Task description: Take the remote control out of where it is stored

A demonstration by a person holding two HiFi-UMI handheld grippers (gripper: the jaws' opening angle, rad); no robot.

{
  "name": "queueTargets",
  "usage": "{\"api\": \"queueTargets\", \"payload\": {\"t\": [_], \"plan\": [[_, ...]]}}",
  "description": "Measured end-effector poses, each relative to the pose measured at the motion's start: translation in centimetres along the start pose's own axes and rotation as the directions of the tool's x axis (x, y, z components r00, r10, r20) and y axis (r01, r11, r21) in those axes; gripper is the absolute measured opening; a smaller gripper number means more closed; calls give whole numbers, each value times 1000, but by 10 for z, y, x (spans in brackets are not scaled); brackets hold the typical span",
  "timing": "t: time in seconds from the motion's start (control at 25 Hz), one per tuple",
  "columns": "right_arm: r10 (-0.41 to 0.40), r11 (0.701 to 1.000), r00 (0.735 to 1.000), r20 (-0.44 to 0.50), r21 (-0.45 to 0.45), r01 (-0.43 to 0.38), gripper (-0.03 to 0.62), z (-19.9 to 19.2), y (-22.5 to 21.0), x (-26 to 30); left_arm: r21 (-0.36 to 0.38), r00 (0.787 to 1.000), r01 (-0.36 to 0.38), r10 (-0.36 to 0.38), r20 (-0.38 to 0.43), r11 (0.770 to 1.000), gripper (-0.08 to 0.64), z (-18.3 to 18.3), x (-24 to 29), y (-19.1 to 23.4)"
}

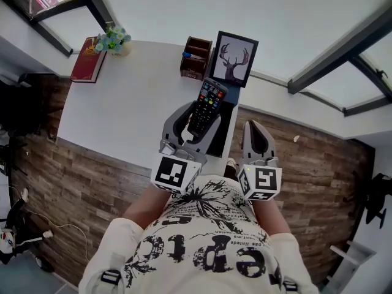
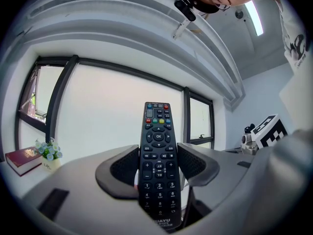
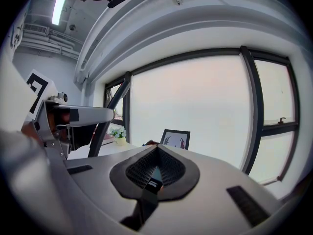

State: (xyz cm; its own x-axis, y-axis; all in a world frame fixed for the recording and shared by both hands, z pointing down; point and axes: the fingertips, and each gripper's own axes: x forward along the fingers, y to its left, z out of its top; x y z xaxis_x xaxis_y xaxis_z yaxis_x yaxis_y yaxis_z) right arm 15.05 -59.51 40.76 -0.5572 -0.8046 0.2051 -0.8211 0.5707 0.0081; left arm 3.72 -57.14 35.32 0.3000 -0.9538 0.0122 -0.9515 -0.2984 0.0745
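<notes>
The remote control (image 1: pixel 207 106), judged light, rigid and smooth-sided, is being clamped across its lower half by the left gripper (image 1: pixel 197 129) fingers at frame centre, while the right gripper (image 1: pixel 257 141) fingers are being pressed together, empty.

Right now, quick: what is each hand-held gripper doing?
Left hand-held gripper: closed on the remote control.
Right hand-held gripper: closed, holding nothing.
</notes>
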Motion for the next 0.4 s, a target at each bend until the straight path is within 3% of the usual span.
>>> {"api": "queueTargets", "payload": {"t": [0.4], "plan": [[-5, 1000, 1000, -9, 4, 5, 2, -2, 0, 5, -2, 1000, 5, -5, -16, 1000, 255, -3, 1, 4]]}}
